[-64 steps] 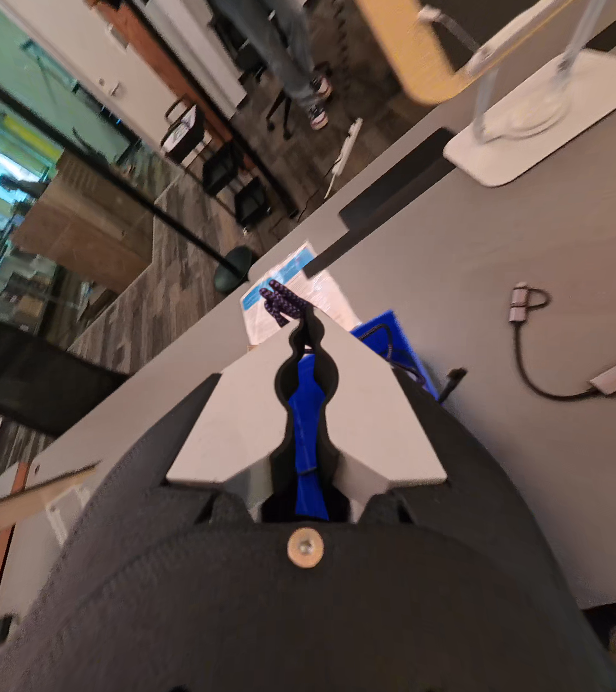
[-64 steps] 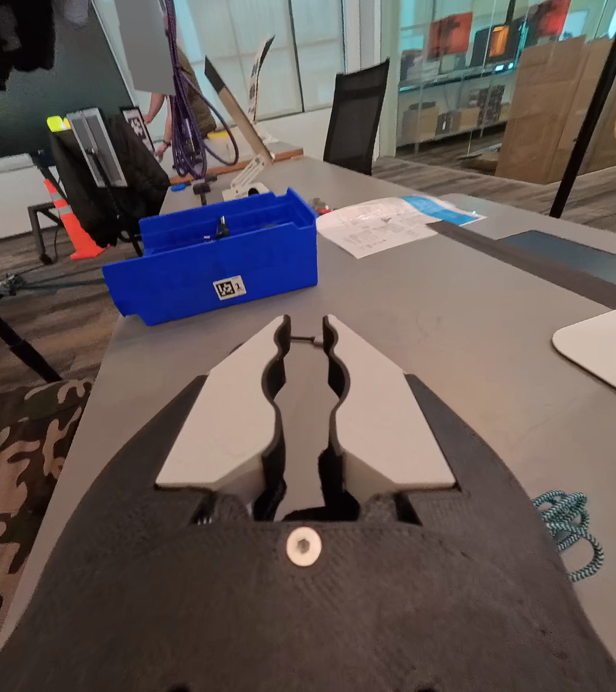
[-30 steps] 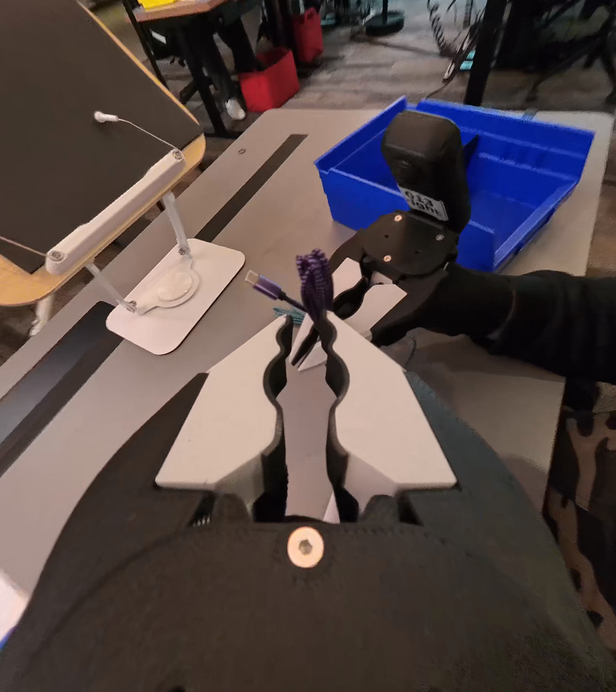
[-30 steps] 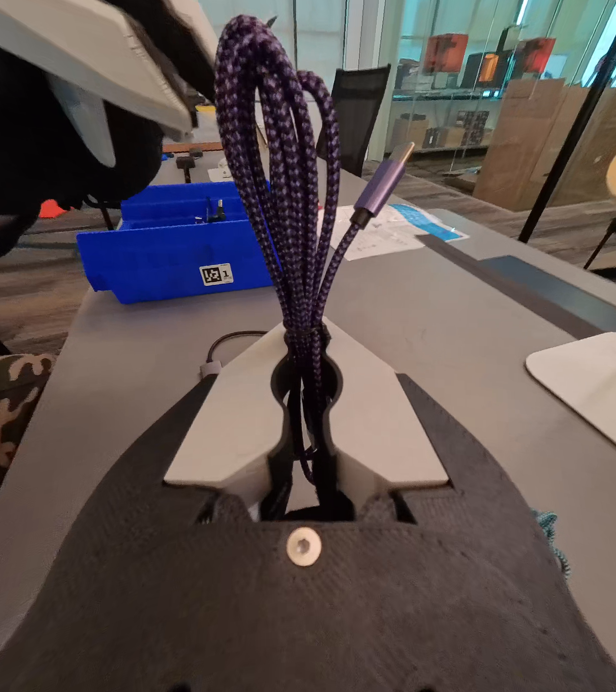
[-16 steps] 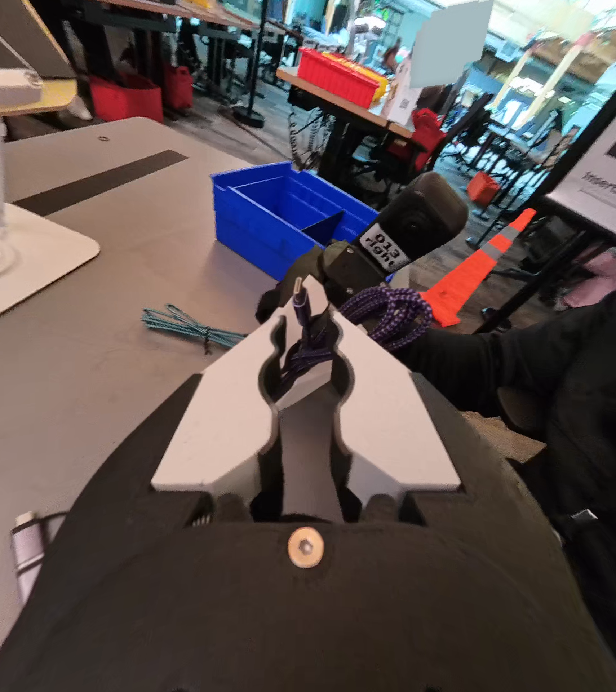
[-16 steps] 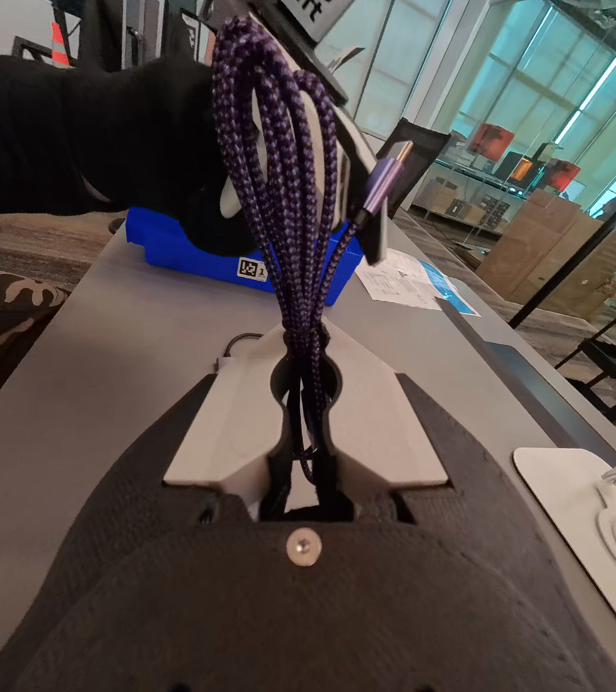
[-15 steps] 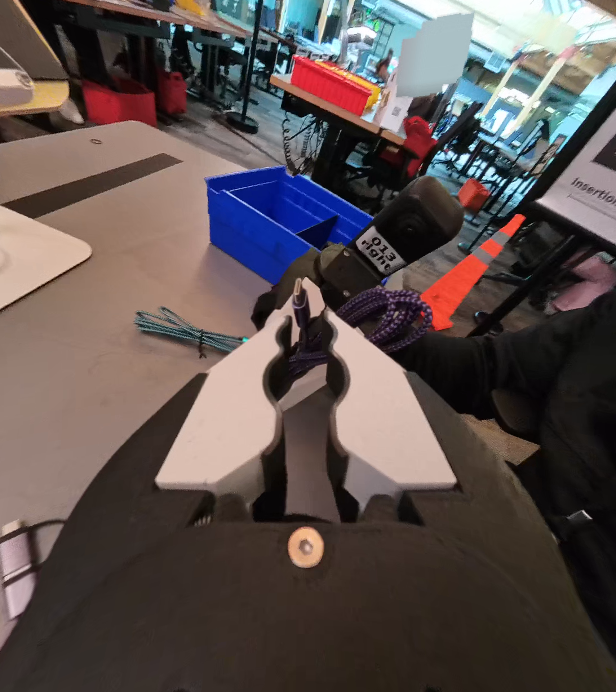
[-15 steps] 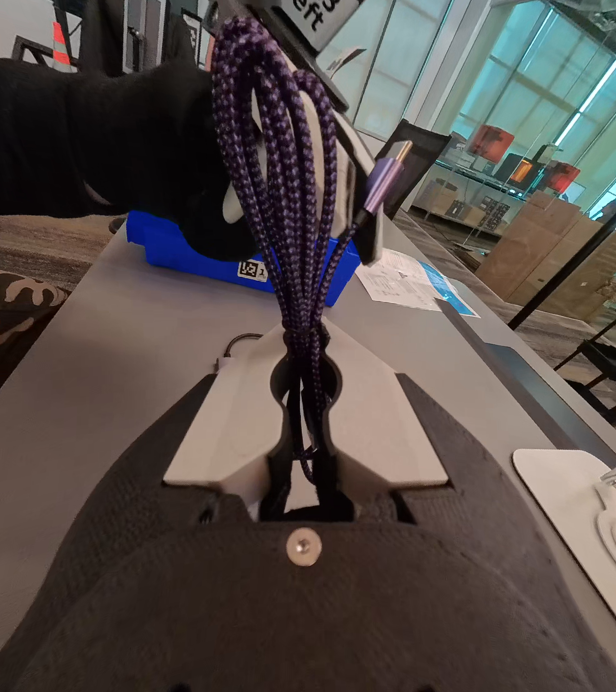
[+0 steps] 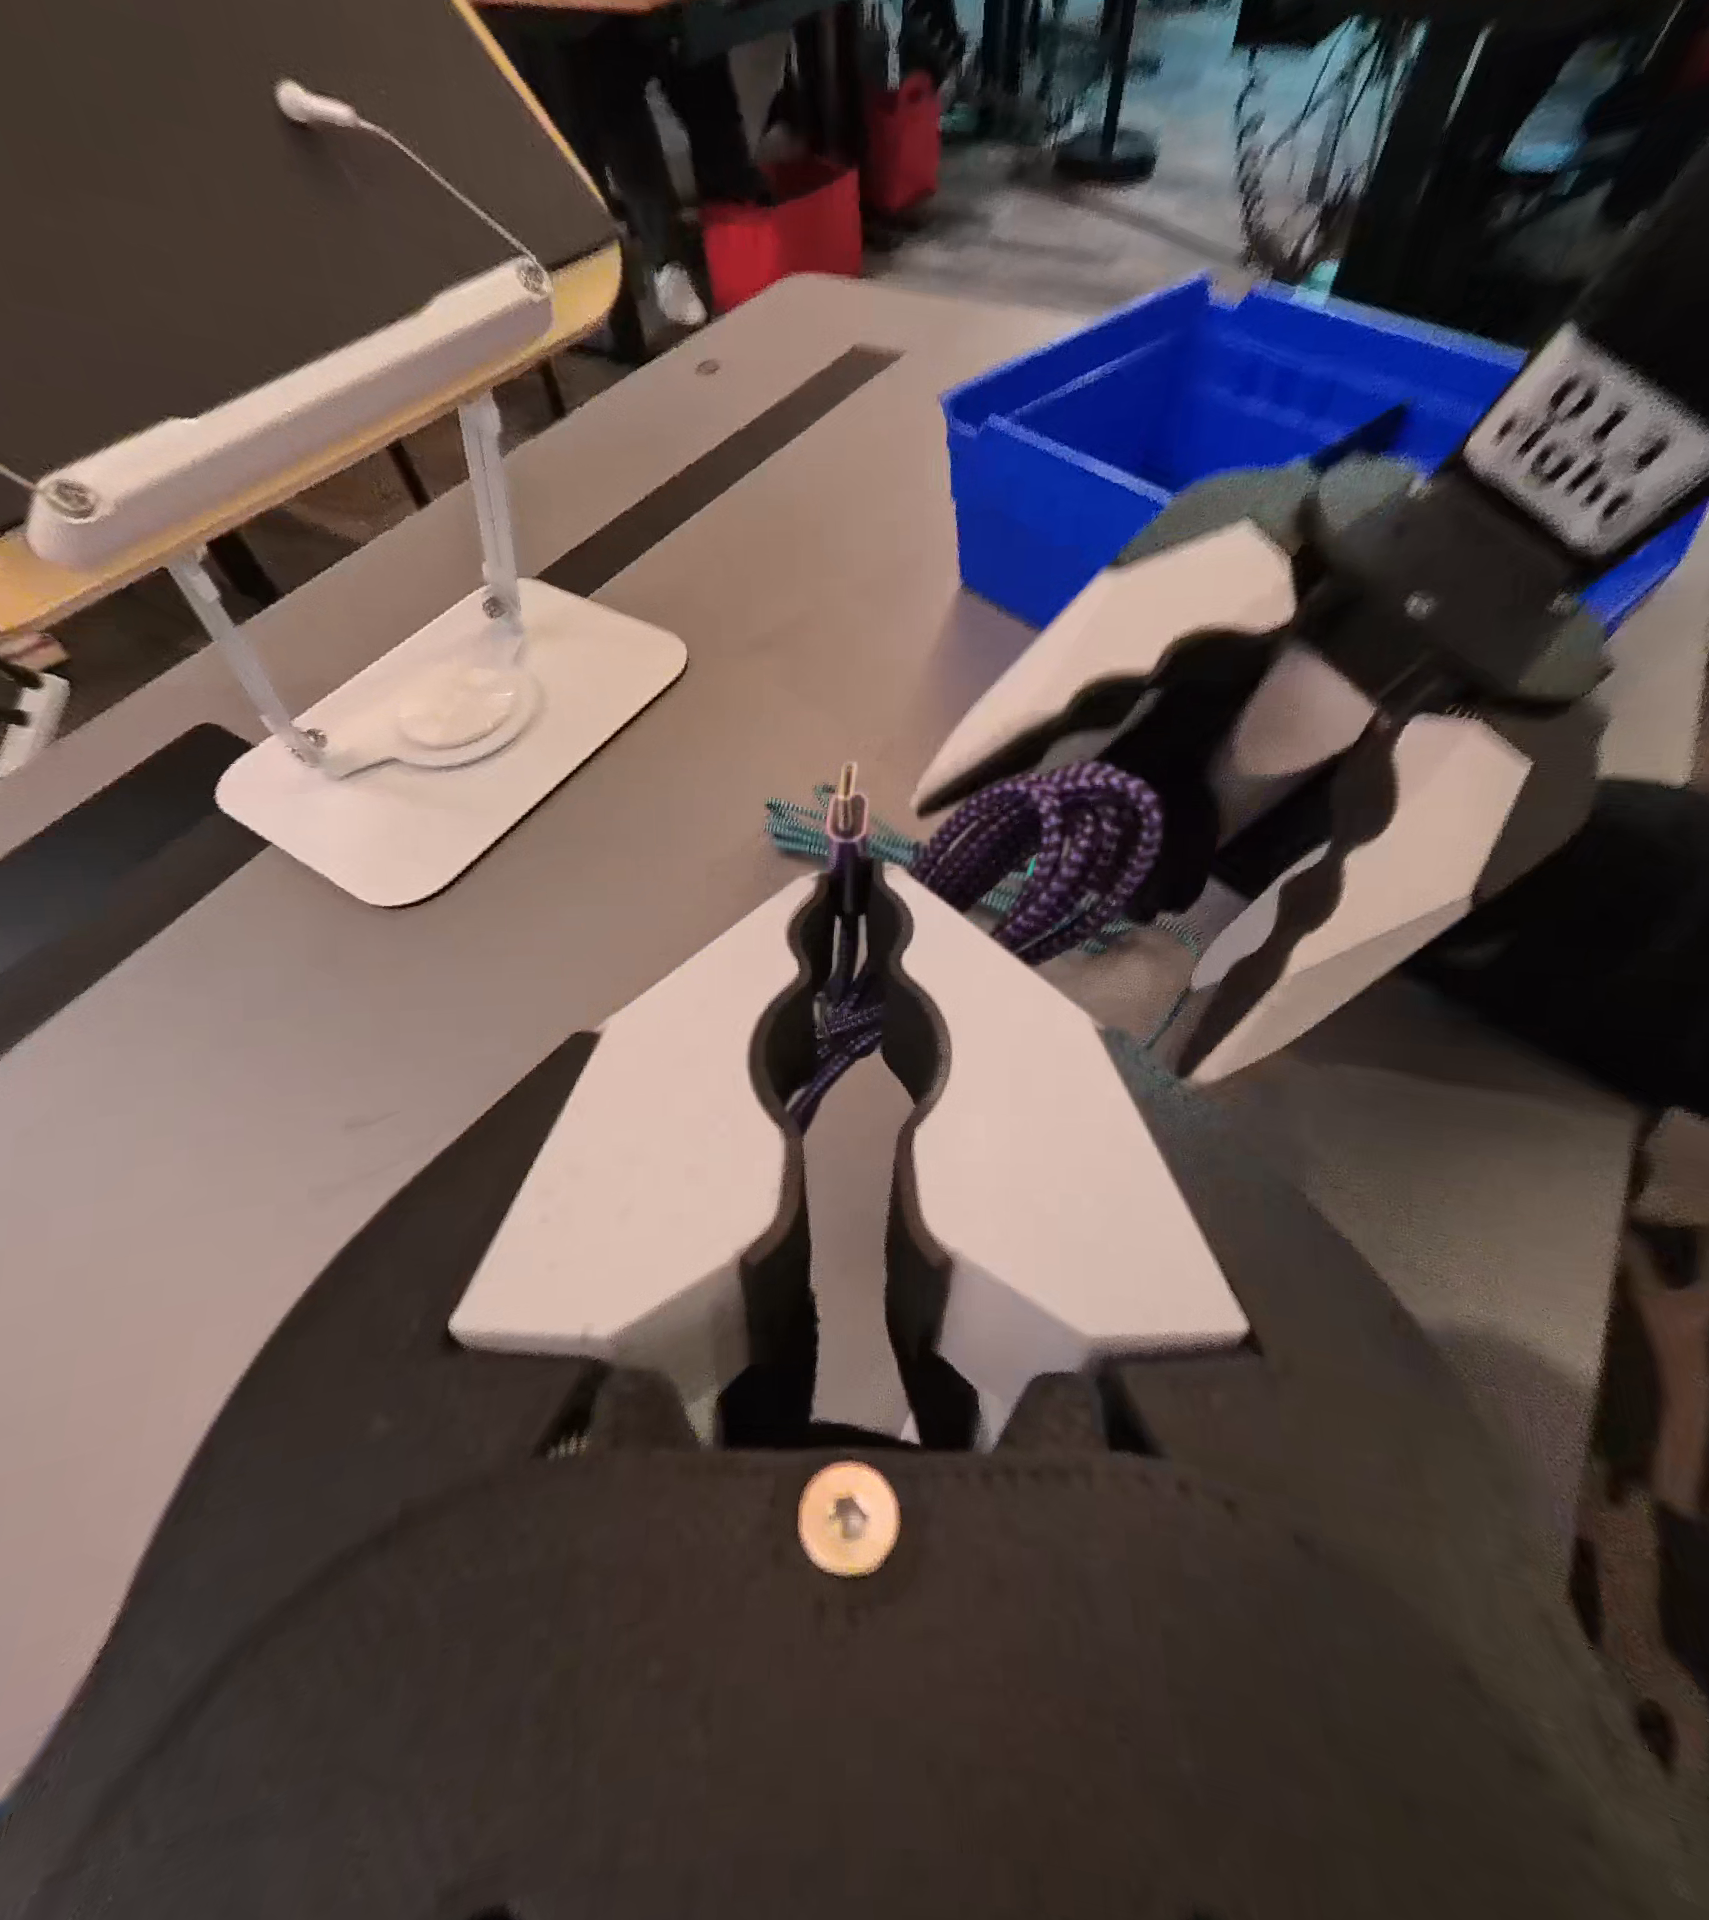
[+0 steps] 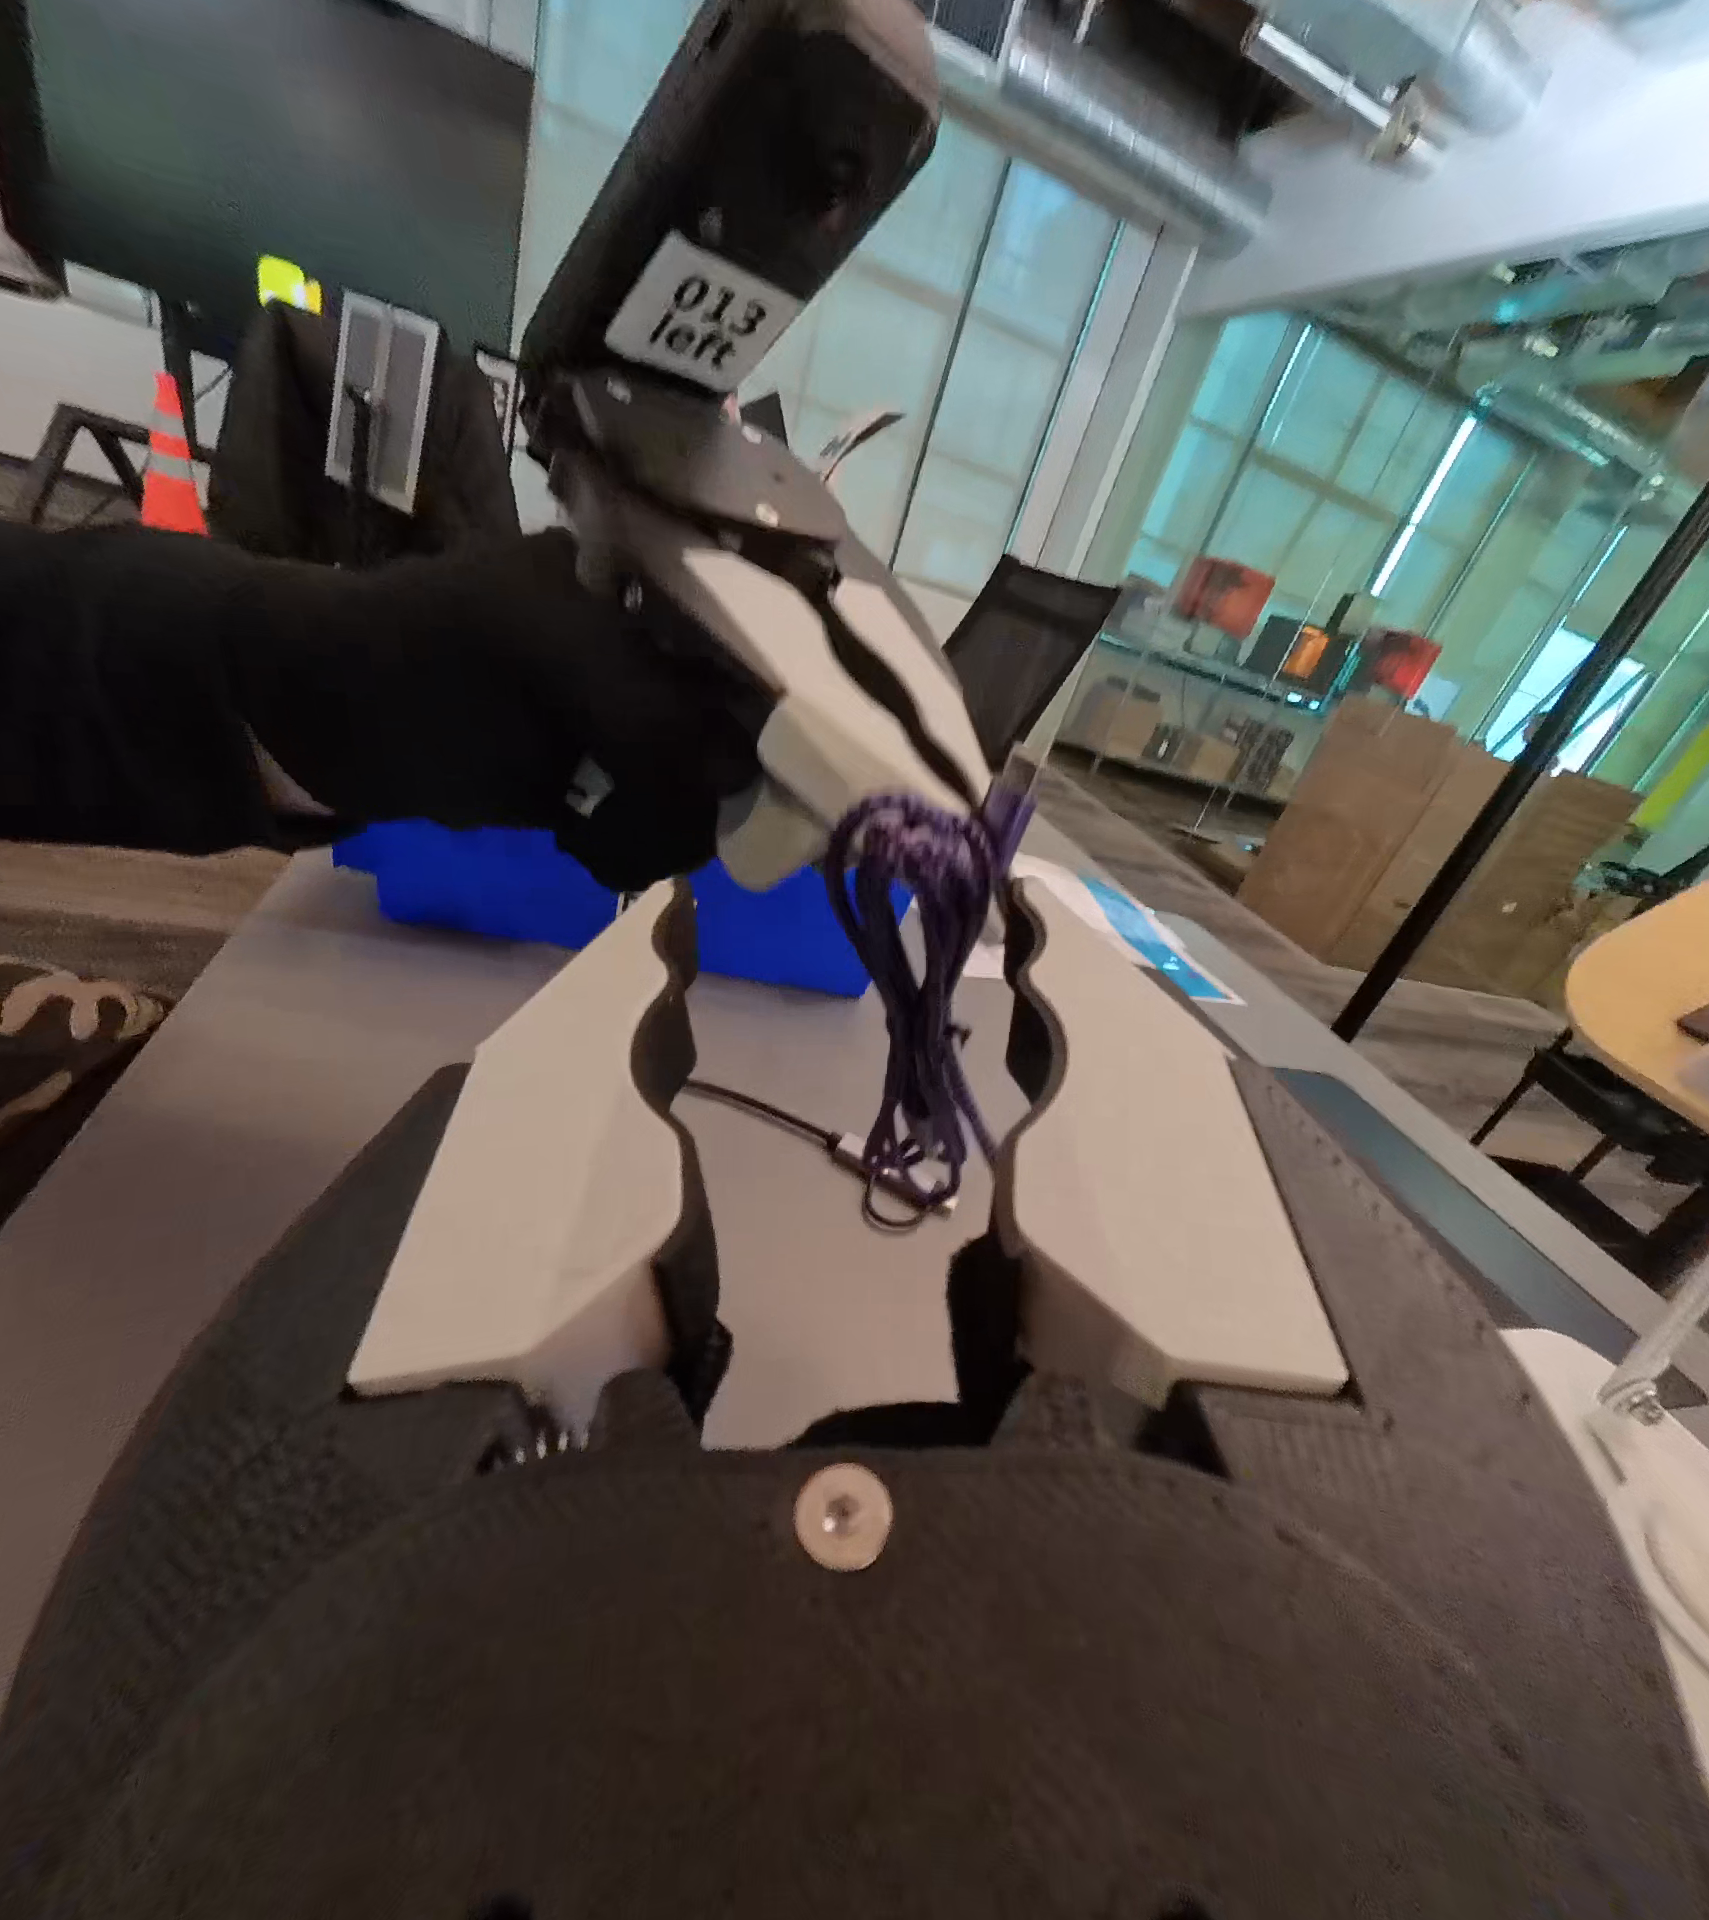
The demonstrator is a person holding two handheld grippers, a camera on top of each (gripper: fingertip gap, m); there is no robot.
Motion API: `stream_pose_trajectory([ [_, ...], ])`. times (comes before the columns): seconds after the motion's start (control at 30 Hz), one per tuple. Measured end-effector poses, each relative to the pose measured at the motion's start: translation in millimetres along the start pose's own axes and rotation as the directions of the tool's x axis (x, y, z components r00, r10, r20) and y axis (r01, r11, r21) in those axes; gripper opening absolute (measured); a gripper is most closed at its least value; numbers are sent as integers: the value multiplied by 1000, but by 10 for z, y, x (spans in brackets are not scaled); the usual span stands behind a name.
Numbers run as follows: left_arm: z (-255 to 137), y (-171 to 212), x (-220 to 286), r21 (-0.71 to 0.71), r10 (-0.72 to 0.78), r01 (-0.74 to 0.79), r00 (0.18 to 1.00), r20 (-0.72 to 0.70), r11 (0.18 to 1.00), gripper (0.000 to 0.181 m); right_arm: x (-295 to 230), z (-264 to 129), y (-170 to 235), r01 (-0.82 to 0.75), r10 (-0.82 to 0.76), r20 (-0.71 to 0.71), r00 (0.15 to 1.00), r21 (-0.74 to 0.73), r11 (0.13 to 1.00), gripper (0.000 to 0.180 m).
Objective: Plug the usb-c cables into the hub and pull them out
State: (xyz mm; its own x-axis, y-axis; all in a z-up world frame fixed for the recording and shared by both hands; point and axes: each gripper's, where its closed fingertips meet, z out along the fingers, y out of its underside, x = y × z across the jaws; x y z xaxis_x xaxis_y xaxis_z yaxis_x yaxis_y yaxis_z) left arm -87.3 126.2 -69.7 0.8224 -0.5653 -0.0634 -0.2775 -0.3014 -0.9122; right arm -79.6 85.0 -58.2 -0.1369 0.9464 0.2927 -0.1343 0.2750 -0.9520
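My left gripper (image 9: 850, 899) is shut on the purple braided usb-c cable (image 9: 1047, 852) just behind its plug (image 9: 847, 816), which sticks out past the fingertips. The coiled rest of the cable hangs to the right. My right gripper (image 10: 845, 899) is open and empty. The purple cable (image 10: 917, 997) dangles between its fingers from the left gripper (image 10: 975, 790) above. In the left wrist view the right gripper (image 9: 1058, 935) gapes beside the coil. A black lead with a silver plug (image 10: 850, 1148) lies on the grey table (image 10: 310, 1091) under the cable. The hub body is hidden.
A teal braided cable (image 9: 798, 826) lies on the table beyond the plug. A blue bin (image 9: 1245, 457) stands at the far right, and it also shows in the right wrist view (image 10: 476, 883). A white tablet stand (image 9: 455, 727) stands at the left. A paper sheet (image 10: 1130, 935) lies past the bin.
My right gripper has opened and let go of the purple cable. My left gripper has shut on it behind the plug and now carries it, with the coil hanging.
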Motion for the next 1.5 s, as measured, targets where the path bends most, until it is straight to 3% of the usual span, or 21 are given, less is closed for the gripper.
stream_pose_trajectory([
  [0.03,32,34,16,-23,24,-23,1000,9,999,3,8,-5,-9,-1,1,-5,1000,5,1000,56],
  [0.13,108,85,42,-54,39,-38,999,30,998,3,-35,-3,31,33,-32,12,999,-19,999,30],
  [0.37,69,31,-40,4,-90,90,996,-3,996,3,-228,32,144,76,-66,110,992,-87,993,16],
  [0.5,-22,-19,-118,44,-175,177,984,-40,983,3,-345,92,254,128,-106,150,983,-142,982,14],
  [0.97,-41,27,-337,78,-299,302,953,-47,950,3,-378,95,208,131,-111,146,983,-135,982,11],
  [1.27,42,-63,-82,58,-213,220,971,-109,974,3,-255,104,208,153,-145,67,987,-145,978,12],
  [1.5,145,10,214,-29,-112,110,987,-116,994,3,-164,160,408,156,-162,0,987,-275,949,9],
])
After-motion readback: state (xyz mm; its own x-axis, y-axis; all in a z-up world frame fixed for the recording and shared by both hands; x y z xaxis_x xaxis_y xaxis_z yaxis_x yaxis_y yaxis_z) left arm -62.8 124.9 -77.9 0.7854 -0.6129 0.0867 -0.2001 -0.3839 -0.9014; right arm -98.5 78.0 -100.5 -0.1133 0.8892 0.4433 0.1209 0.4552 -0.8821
